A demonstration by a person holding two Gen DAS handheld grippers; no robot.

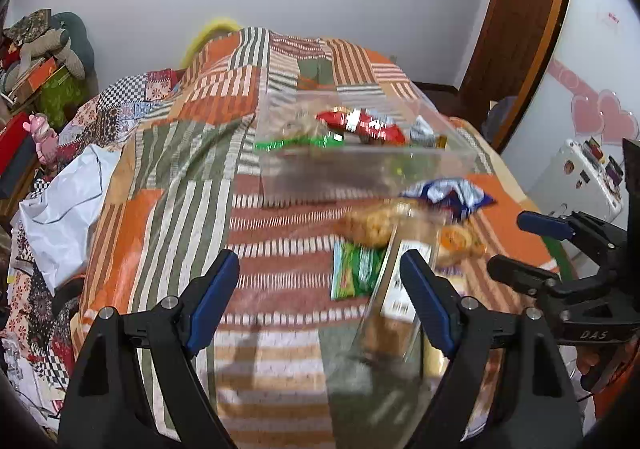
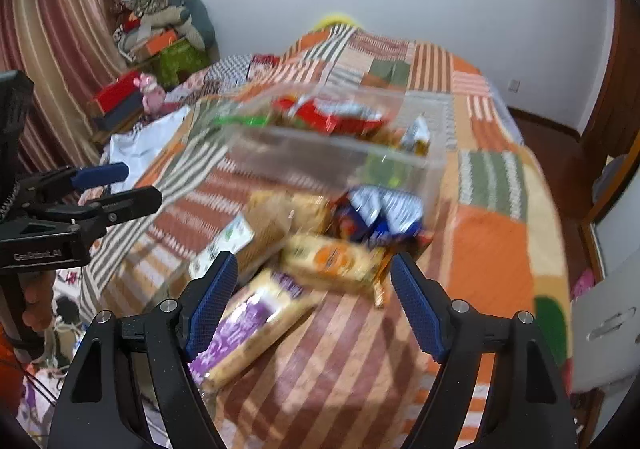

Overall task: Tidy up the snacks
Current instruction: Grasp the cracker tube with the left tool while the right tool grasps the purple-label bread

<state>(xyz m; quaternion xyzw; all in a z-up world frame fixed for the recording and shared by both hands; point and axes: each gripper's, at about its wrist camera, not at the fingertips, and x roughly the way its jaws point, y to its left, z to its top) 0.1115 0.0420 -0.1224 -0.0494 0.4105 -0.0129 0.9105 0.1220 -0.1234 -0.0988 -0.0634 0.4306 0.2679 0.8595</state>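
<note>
A: Near end first. What are your fingers doing?
B: Your left gripper [image 1: 320, 305] is spread wide, nothing between the blue pads; its right pad overlaps a clear pack [image 1: 394, 313] in view, contact can't be told. Your right gripper [image 2: 314, 305] is also released, nothing gripped, with the purple pack [image 2: 248, 325] lying just under its left finger.

A: Where are the snacks?
B: On the bed [image 2: 492, 249], on the striped patchwork cover. From your right camera, going outward: purple pack nearest, then an orange-label pack [image 2: 332, 261], a tan pack [image 2: 280, 217] with a white-green one [image 2: 228, 245] to its left, then the blue-white bag [image 2: 380, 213] right up against the bin.

A: And from the left camera?
B: Green pack [image 1: 356, 269] flat on the cover just beyond the fingers, a blurred tan snack [image 1: 368, 225] past it, the blue-white bag behind that. Your right gripper shows at the right edge, spread too.

A: Farthest?
B: Clear bin [image 2: 332, 153] mid-bed, already holding a red pack [image 2: 328, 115], something green at its left end and a small silver pack at its right end. All blurred, labels unreadable.
</note>
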